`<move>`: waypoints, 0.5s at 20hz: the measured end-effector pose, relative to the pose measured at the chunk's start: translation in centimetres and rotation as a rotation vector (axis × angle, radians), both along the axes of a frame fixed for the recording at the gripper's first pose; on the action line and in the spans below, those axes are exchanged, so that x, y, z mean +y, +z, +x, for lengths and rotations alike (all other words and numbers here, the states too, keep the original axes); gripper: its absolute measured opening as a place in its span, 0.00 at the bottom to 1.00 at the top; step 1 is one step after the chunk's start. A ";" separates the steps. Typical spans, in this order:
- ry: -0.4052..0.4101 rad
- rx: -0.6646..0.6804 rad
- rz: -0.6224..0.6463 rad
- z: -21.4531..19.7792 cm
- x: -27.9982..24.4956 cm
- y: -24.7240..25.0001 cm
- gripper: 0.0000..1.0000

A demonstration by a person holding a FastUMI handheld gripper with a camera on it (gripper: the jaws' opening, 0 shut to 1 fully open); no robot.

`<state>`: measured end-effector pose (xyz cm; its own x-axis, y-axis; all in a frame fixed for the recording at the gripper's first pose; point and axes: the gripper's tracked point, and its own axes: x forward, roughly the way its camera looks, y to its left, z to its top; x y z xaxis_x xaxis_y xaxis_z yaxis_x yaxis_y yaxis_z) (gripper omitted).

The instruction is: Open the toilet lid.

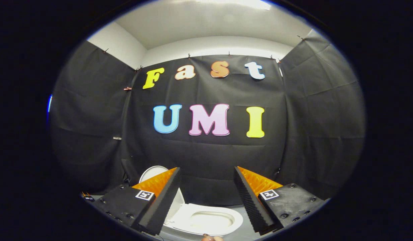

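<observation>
The gripper point(206, 174) is spread wide, its two fingers well apart and holding nothing. Each finger point(159, 204) carries one small square marker tag point(144, 195) on its block, two tags in all; their patterns are not readable as writing.

One toilet point(206, 221) sits low and near, between the fingers and a little beyond their bases. Its bowl is open to view: a white seat ring lies flat around a pale, hollow basin, and nothing can be made out inside it. The lid point(152, 172) stands raised at the far left of the bowl, its rounded white top showing above the left finger; the finger hides its lower part, so its hinge cannot be seen. Neither finger touches the toilet.

A small pale shape point(211, 238) at the near rim of the seat may be a fingertip, though the view there is too cut off to be sure.

Black cloth point(320, 127) hangs on three sides, far, left and right, pinned up along its top edge below a white wall and ceiling point(206, 23). The floor point(241, 231) beside the toilet is grey.
</observation>
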<state>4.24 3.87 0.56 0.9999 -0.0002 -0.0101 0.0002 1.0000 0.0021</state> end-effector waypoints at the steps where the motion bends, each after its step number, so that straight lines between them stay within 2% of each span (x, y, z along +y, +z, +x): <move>1: 0.000 -0.019 0.004 -0.2 -0.4 0.6 0.98; 5: -0.007 -0.101 0.021 -0.9 -2.3 3.2 0.99; 10: -0.036 -0.135 0.048 -1.2 -4.4 3.9 0.99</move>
